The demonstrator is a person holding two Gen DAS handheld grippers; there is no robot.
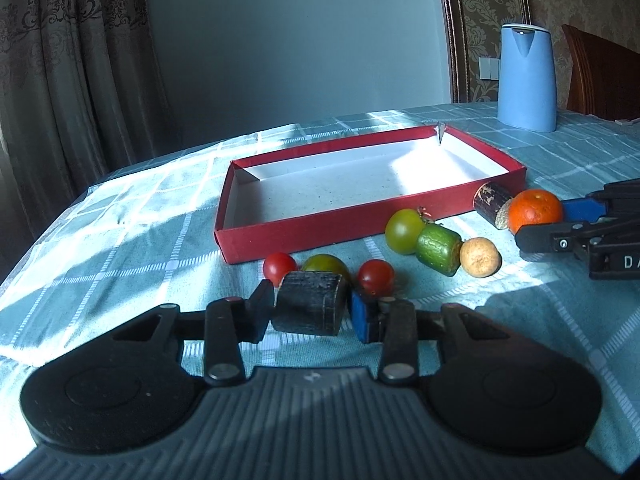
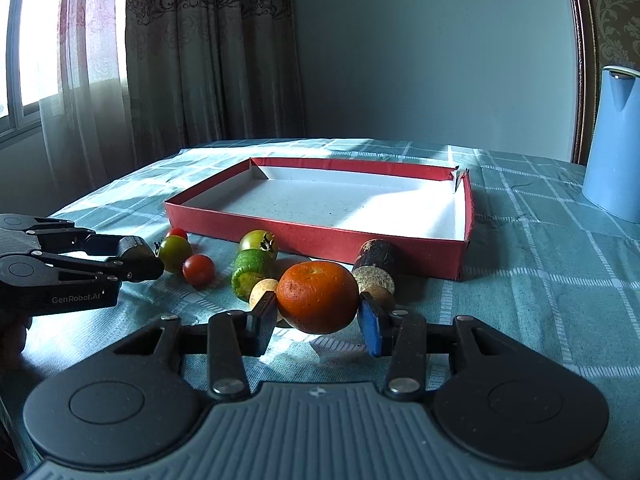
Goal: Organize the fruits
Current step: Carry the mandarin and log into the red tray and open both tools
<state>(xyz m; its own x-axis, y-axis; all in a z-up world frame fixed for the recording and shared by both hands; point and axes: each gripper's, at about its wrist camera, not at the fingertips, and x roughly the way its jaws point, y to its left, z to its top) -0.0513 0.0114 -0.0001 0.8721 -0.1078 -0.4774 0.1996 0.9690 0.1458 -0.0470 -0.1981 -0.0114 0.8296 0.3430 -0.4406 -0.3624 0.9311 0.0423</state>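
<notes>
So far nothing sits in the red box (image 2: 320, 240). Left gripper (image 1: 310, 312) fingers pinch a dark cylinder (image 1: 310, 308); right gripper (image 2: 318, 320) fingers bracket the orange (image 2: 318, 296), contact unclear. 6 other pieces wait on the table (image 2: 540, 300).

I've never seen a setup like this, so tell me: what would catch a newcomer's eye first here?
Probably the bright orange up front, sitting between the jaws of the right gripper, and the dark cylinder between the jaws of the left gripper. Behind them lies an empty red box on the checked tablecloth, with small tomatoes scattered before it.
</notes>
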